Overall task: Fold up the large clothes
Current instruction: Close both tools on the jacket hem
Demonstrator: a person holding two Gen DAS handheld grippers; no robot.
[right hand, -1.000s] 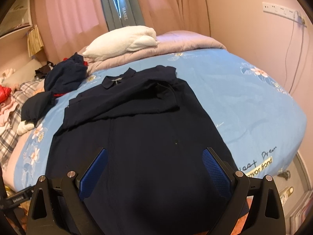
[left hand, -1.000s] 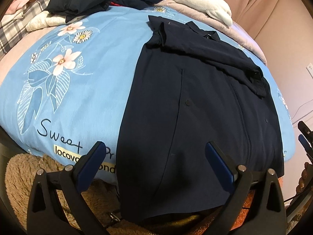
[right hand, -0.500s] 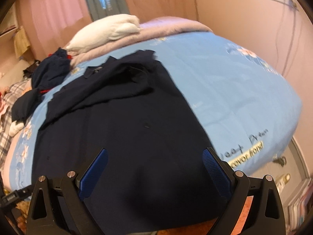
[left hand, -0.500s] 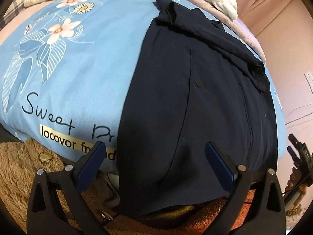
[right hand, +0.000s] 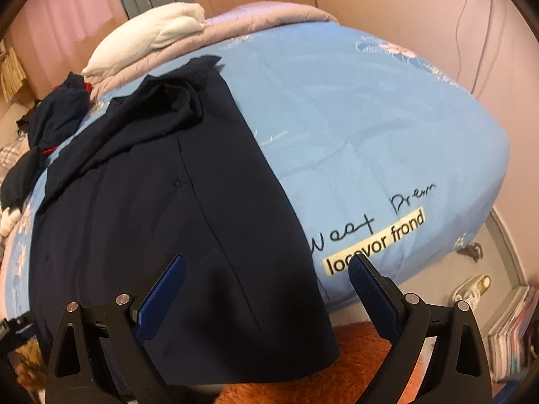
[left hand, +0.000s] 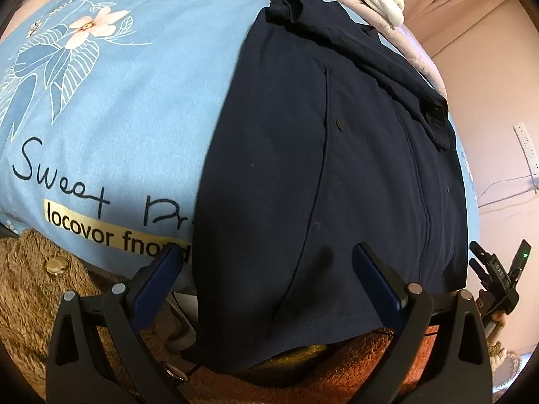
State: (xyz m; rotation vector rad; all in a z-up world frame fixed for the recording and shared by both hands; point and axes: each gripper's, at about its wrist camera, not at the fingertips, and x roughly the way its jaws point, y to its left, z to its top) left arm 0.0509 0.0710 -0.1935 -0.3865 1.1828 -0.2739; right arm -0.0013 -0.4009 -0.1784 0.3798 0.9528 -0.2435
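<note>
A large dark navy button-up shirt (left hand: 320, 155) lies spread on the blue floral bedcover (left hand: 111, 107), its sleeves folded across the top and its hem hanging over the bed's near edge. My left gripper (left hand: 266, 272) is open and empty, just in front of the hem's left part. The shirt also shows in the right wrist view (right hand: 161, 208). My right gripper (right hand: 266, 286) is open and empty, in front of the hem's right corner. The right gripper also shows at the right edge of the left wrist view (left hand: 498, 269).
A white pillow (right hand: 151, 37) and a pile of dark clothes (right hand: 54, 107) lie at the bed's far end. A pink wall with a cable (right hand: 471, 17) is on the right. Brown and orange fleece (left hand: 40, 269) is below the bed edge. A shoe (right hand: 475, 286) and stacked books (right hand: 512, 323) are on the floor.
Both grippers have dropped lower and closer to the shirt's hem at the bed's near edge. The right one has swung to the right. Both stayed open.
</note>
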